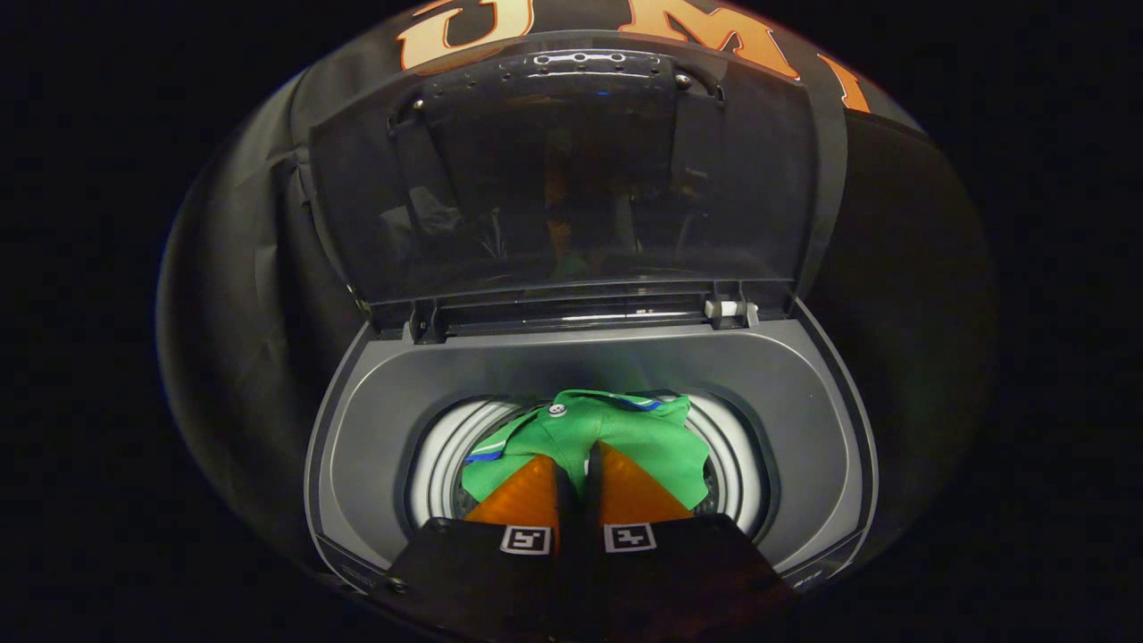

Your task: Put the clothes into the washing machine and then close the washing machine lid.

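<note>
i'm over the open washing machine [375, 429] with the tongs [576, 464] low in the centre of the frame, and the step in hand, as i judge it, is letting the green garment [625, 424] go into the drum [438, 464]. to do it well i'd want the cloth fully inside the white ring of the drum before i part the fingers, so no sleeve or collar drapes over the grey rim, and i'd back the tongs straight up afterwards so the fabric doesn't drag out with them. the two orange fingers [527, 491] sit almost together, only a thin dark slit between them, and the green cloth bunches right at their tips and spreads beyond them across the drum mouth; i take it they are clamped on a fold of it, though the pinch point itself is hidden under the fabric, so i can't be fully sure both pads press on it. the garment, with a white button and blue trim, lies at the drum opening just ahead of the fingers. the lid [571, 179] stands raised in the upper half of the frame, hinged at the back, and is yet to be closed.
</note>
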Motion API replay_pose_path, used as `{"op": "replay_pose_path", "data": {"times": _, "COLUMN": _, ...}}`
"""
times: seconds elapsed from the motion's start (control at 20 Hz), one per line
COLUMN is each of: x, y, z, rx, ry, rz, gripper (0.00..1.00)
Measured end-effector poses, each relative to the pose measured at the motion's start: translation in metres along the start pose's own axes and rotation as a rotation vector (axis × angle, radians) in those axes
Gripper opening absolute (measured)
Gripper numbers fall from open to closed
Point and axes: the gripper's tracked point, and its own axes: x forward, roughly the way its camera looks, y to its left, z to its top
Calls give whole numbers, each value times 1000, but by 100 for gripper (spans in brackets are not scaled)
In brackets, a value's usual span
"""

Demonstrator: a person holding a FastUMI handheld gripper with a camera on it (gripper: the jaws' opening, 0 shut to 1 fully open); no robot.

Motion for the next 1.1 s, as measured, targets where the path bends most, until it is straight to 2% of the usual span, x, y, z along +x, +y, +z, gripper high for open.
{"op": "replay_pose_path", "data": {"times": 0.35, "x": -1, "y": 0, "z": 1, "rx": 2, "ry": 3, "rz": 15, "gripper": 8}}
{"op": "replay_pose_path", "data": {"times": 0.45, "x": -4, "y": 0, "z": -6, "rx": -5, "ry": 34, "rz": 11, "gripper": 20}}
{"op": "replay_pose_path", "data": {"times": 0.6, "x": -6, "y": -2, "z": -14, "rx": -31, "ry": 52, "rz": 4, "gripper": 100}}
{"op": "replay_pose_path", "data": {"times": 0.65, "x": -7, "y": 1, "z": -17, "rx": -22, "ry": 60, "rz": 14, "gripper": 97}}
{"op": "replay_pose_path", "data": {"times": 0.95, "x": -25, "y": 8, "z": -15, "rx": 15, "ry": 38, "rz": 29, "gripper": 99}}
{"op": "replay_pose_path", "data": {"times": 1.1, "x": -48, "y": 8, "z": 2, "rx": 42, "ry": -31, "rz": 38, "gripper": 99}}
